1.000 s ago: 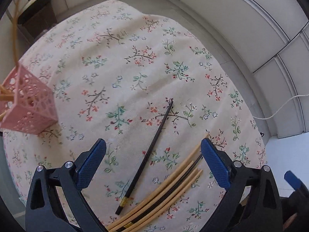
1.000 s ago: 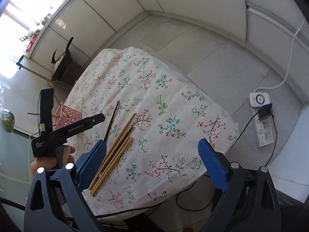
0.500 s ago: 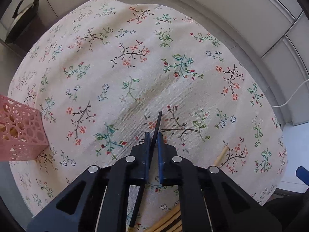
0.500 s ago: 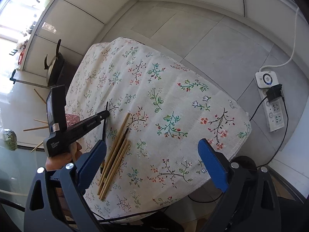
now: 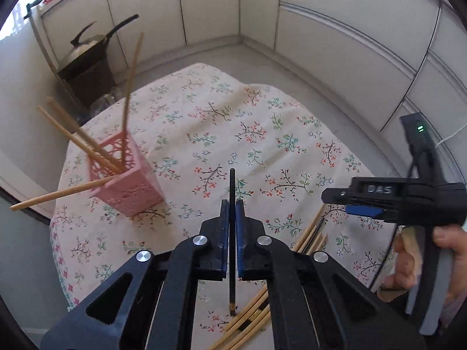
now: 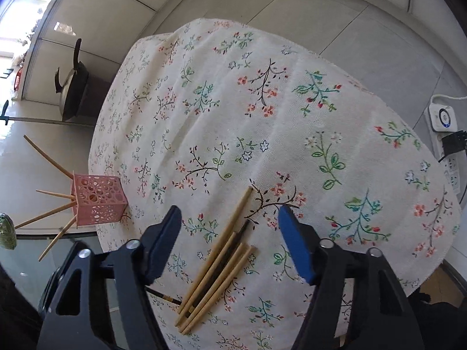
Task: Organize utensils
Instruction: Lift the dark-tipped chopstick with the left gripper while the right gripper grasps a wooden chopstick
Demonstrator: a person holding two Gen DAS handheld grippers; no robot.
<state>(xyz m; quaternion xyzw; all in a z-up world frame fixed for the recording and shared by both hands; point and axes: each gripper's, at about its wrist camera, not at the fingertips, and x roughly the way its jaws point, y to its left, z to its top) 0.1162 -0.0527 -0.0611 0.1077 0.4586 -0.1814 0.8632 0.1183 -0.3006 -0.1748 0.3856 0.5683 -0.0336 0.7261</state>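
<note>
My left gripper (image 5: pixel 232 204) is shut on a black chopstick (image 5: pixel 232 186) and holds it above the floral tablecloth (image 5: pixel 256 134). The chopstick's tip points forward, right of the pink perforated holder (image 5: pixel 125 178), which holds several wooden chopsticks (image 5: pixel 84 141). My right gripper (image 6: pixel 230 218) is open and hovers low over a bundle of wooden chopsticks and one black one (image 6: pixel 221 256) lying on the cloth. The holder also shows in the right wrist view (image 6: pixel 99 199) at the table's left edge. The right gripper appears at the right in the left wrist view (image 5: pixel 364 204).
A dark pot with a lid (image 5: pixel 87 49) stands on a stool behind the table. A power strip with cable (image 6: pixel 446 134) lies on the floor at the right. The round table's edge (image 6: pixel 408 288) is close to the right gripper. White cabinets line the walls.
My left gripper has closed on the black chopstick and lifted it off the cloth, turning toward the pink holder. My right gripper has come down close over the chopstick bundle.
</note>
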